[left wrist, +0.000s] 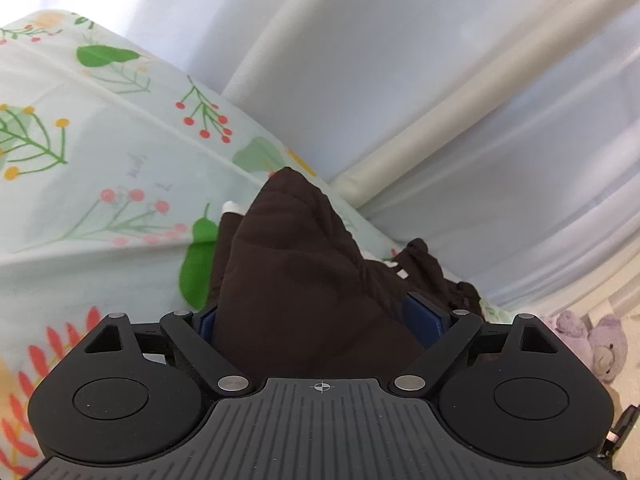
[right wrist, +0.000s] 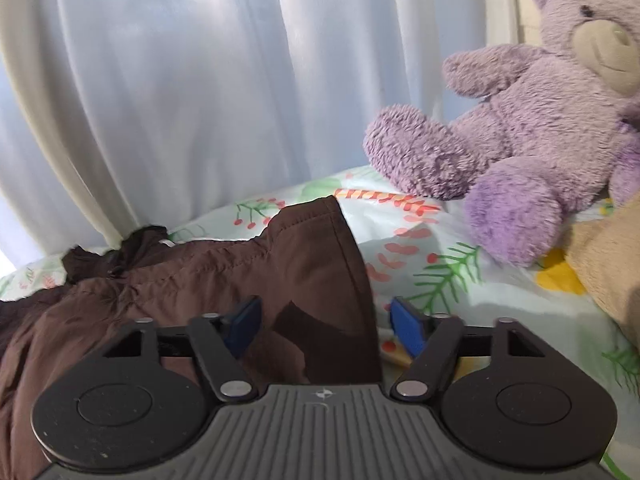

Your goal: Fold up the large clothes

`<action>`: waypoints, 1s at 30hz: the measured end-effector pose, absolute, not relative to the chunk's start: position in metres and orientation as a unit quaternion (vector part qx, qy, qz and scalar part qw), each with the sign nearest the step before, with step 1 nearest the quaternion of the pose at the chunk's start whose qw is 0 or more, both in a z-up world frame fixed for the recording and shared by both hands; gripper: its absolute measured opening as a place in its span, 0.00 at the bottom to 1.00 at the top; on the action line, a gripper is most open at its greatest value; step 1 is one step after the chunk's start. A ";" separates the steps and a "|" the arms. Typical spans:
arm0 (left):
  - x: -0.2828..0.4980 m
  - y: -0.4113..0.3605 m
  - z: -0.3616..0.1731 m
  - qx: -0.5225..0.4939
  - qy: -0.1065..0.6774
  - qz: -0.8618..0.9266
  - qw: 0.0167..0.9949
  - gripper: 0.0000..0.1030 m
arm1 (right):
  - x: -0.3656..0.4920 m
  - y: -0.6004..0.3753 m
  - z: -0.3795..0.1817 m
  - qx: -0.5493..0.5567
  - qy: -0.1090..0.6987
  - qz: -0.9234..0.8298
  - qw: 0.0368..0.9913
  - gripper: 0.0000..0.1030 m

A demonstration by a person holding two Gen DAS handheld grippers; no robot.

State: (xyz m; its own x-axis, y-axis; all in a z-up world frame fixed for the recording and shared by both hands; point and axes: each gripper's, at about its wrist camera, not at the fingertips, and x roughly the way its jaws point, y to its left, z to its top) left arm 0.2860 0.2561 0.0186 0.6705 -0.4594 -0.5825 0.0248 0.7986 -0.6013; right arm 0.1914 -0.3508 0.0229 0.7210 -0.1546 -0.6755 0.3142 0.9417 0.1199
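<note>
A dark brown garment [right wrist: 200, 280] lies on a floral bed sheet [right wrist: 460, 280]. In the right wrist view my right gripper [right wrist: 326, 326] stands open, its blue pads [right wrist: 406, 330] wide apart around a corner of the garment lying between them. In the left wrist view the same brown garment [left wrist: 304, 272] bunches up between the blue pads [left wrist: 426, 318] of my left gripper [left wrist: 320, 320], whose jaws are wide apart; the fabric hides most of the left pad. The cloth rises in a peak over the sheet [left wrist: 100, 160].
A purple teddy bear [right wrist: 540, 120] sits on the bed to the right, also small at the right edge of the left wrist view [left wrist: 592, 344]. A tan plush [right wrist: 608, 264] lies beside it. Pale curtains [right wrist: 180, 80] hang behind the bed.
</note>
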 end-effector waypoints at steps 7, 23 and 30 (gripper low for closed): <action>0.280 0.252 0.035 -0.260 0.355 -0.142 0.887 0.15 | 0.173 -0.313 0.051 0.041 0.272 -0.138 0.951 0.10; 0.343 0.155 0.018 -0.046 0.326 -0.063 0.942 0.34 | 0.210 -0.325 -0.009 -0.016 0.262 -0.279 0.924 0.22; 0.315 0.170 0.031 -0.067 0.285 -0.031 0.956 0.57 | 0.181 -0.316 0.040 0.023 0.182 -0.287 0.940 0.49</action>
State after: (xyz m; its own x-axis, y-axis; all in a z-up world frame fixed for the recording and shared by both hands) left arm 0.3148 0.1704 0.0307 0.8356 -0.0974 -0.5406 0.0214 0.9892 -0.1450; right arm 0.1815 -0.3159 0.0397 0.7693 -0.5306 -0.3560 0.5474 0.8347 -0.0611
